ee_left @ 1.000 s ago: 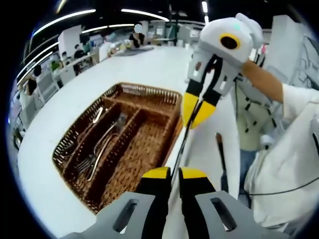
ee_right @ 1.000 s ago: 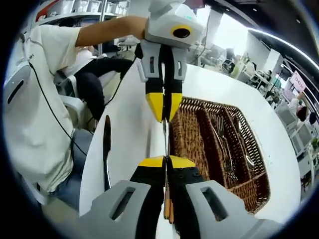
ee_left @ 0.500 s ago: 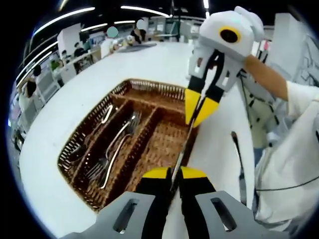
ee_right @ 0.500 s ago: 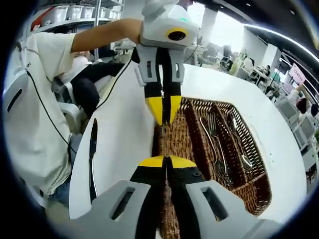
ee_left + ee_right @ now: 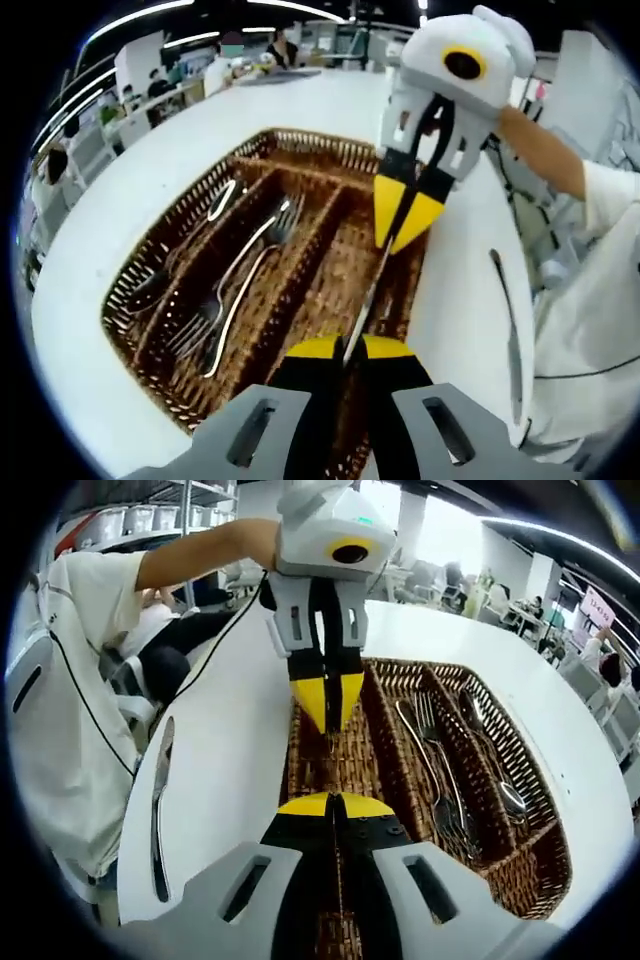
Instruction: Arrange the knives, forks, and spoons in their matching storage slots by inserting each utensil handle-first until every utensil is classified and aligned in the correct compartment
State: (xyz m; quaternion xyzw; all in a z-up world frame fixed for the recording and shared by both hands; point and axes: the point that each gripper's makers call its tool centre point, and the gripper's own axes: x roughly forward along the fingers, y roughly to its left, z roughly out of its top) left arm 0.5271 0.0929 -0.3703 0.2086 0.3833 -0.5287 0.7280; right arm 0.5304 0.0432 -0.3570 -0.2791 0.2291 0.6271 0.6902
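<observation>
Two grippers share one knife (image 5: 372,290), each with its jaws clenched on an opposite end, so the knife spans the gap between them as a thin bar. In the left gripper view the left gripper (image 5: 345,348) pinches the near end, and the knife runs up and away to the right gripper (image 5: 404,212), which grips the far end. In the right gripper view the same line runs from the right gripper (image 5: 333,806) up to the left gripper (image 5: 326,698); the knife is seen edge-on there as a thin sliver.

The relation that matters: the knife hangs over the wicker cutlery basket (image 5: 300,150), above the compartment on the person's side, which looks bare of utensils. Its long axis lies roughly along that slot's length, so lowering it calls for little turning, by my reading. Which end is the handle I cannot tell.

The middle slot holds forks (image 5: 235,290) and the far slot holds spoons (image 5: 190,240). A second knife (image 5: 158,800) lies on the white surface (image 5: 130,190) just beside the basket, between it and the person, parallel to the slots and nearer the left gripper's side.
</observation>
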